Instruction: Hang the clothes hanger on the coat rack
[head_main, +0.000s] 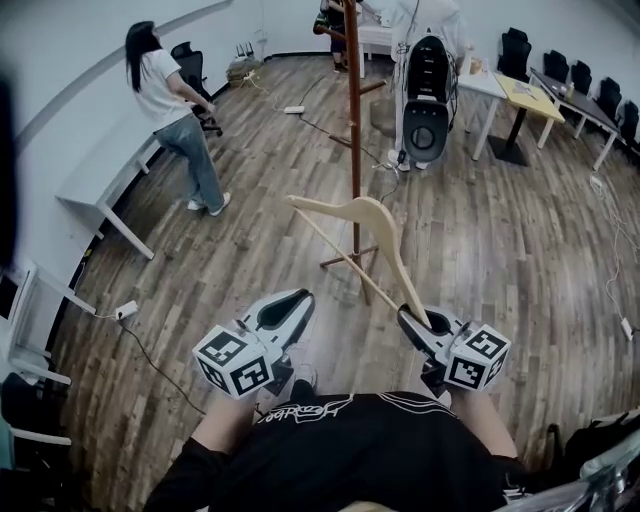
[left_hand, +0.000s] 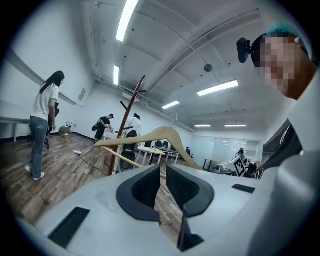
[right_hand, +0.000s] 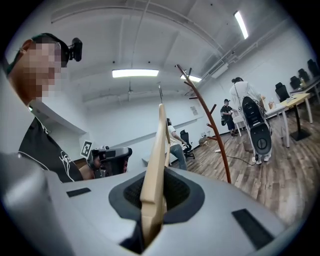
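A person (head_main: 165, 100) in a white shirt and blue jeans stands on the wooden floor (head_main: 500, 250) near the left wall. A white power strip (head_main: 293, 109) lies on the floor further back. Black office chairs (head_main: 580, 75) stand at the far right.

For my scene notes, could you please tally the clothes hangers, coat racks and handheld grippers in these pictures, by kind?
clothes hanger: 1
coat rack: 1
grippers: 2, the left gripper and the right gripper, which holds the hanger's end
Total: 4
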